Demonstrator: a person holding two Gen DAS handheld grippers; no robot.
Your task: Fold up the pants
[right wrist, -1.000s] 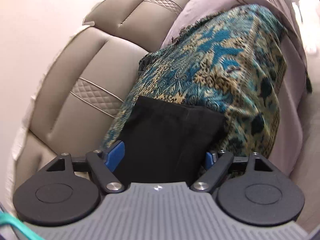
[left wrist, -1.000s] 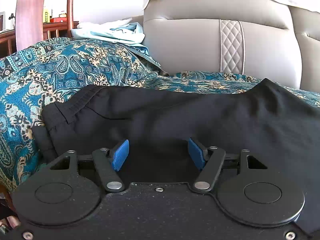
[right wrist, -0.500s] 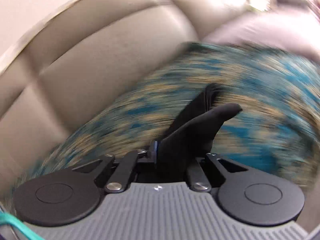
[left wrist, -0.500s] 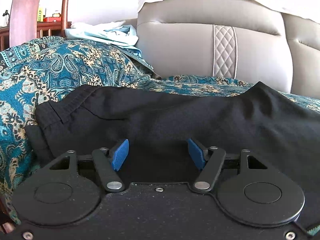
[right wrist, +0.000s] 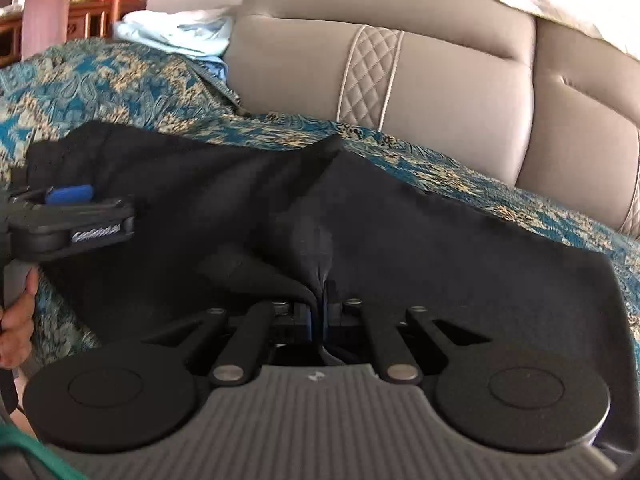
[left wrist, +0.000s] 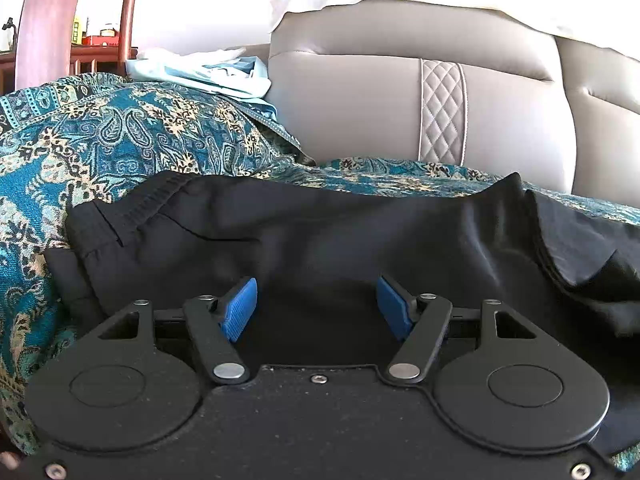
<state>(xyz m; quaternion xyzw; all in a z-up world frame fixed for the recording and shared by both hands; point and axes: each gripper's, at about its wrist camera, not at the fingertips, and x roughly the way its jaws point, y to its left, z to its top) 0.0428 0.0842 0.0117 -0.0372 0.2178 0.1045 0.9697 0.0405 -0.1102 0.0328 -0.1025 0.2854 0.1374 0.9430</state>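
Black pants (right wrist: 400, 240) fold pinched between right tongs (right wrist: 318, 316).

The right gripper (right wrist: 318, 312) is closed tight, pinching black cloth between its blue pads. The left gripper (left wrist: 316, 308) stands open, its pads apart, with nothing gripped.

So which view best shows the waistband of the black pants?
The left wrist view: the waistband lies unobstructed at left, ribbing and seam visible. In the right wrist view that end of the pants is blurred and partly hidden behind the left gripper.
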